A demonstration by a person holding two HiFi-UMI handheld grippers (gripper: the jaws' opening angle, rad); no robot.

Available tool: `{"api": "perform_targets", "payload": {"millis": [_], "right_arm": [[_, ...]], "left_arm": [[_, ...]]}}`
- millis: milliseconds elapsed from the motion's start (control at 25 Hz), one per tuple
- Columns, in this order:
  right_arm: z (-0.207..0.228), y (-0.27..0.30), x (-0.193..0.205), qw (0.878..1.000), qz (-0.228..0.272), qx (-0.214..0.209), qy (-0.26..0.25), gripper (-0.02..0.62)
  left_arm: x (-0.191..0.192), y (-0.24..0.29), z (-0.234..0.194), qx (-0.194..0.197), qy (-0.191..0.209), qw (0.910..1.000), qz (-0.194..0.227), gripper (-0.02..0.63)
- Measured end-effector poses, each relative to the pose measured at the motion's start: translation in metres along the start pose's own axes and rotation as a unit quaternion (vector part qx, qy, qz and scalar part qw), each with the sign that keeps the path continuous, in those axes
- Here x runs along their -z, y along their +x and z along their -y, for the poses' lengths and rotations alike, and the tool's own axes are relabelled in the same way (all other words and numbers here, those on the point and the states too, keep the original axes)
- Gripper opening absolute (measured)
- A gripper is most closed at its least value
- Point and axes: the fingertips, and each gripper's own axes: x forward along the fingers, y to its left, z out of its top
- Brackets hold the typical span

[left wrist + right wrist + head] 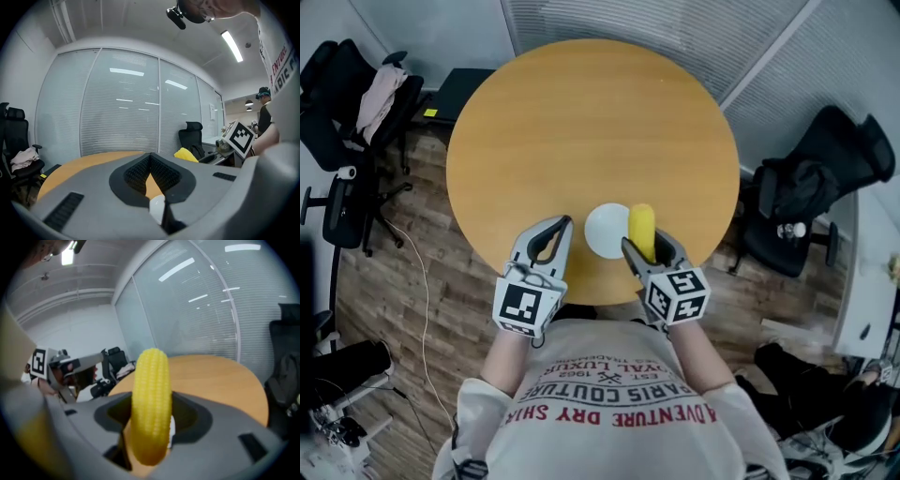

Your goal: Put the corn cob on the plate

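Note:
A yellow corn cob [642, 230] is held in my right gripper [649, 251], whose jaws are shut on it near the table's front edge. In the right gripper view the corn cob [151, 408] stands upright between the jaws and fills the middle. A small white plate [607, 231] lies on the round wooden table [581, 122], just left of the cob and touching its outline. My left gripper [555, 228] hovers at the plate's left with its jaws shut and nothing in them. In the left gripper view a sliver of the plate [156, 208] shows below the closed left gripper [150, 161].
Black office chairs stand around the table: one with clothing at the left [366, 103] and one at the right [811, 202]. Glass partition walls run behind the table. Cables and gear lie on the wooden floor at bottom left [337, 412].

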Motion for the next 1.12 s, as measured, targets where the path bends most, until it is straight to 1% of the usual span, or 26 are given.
{"api": "perform_targets", "payload": {"millis": [200,400,560,680,880,1120], "right_arm": [[0.015,0.043,0.038,0.998,-0.066,0.021,0.007,0.265],[0.028,0.076,0.078,0.991,-0.130,0.036,0.012,0.265],[0.032,0.095,0.101,0.985,-0.170,0.037,0.013,0.265],[0.031,0.106,0.114,0.979,-0.200,0.035,0.018,0.265],[0.035,0.119,0.131,0.972,-0.232,0.044,0.021,0.265],[0.036,0.129,0.139,0.968,-0.245,0.057,0.009,0.265]], "left_arm": [[0.022,0.016,-0.022,0.014,-0.011,0.9998,-0.007,0.034],[0.047,0.026,-0.033,0.021,-0.033,0.9990,-0.020,0.034],[0.064,0.031,-0.038,0.023,-0.033,0.9984,-0.040,0.034],[0.073,0.031,-0.043,0.020,-0.041,0.9976,-0.052,0.034],[0.082,0.030,-0.055,0.012,-0.042,0.9972,-0.061,0.034],[0.090,0.027,-0.059,0.012,-0.049,0.9965,-0.067,0.034]]}}
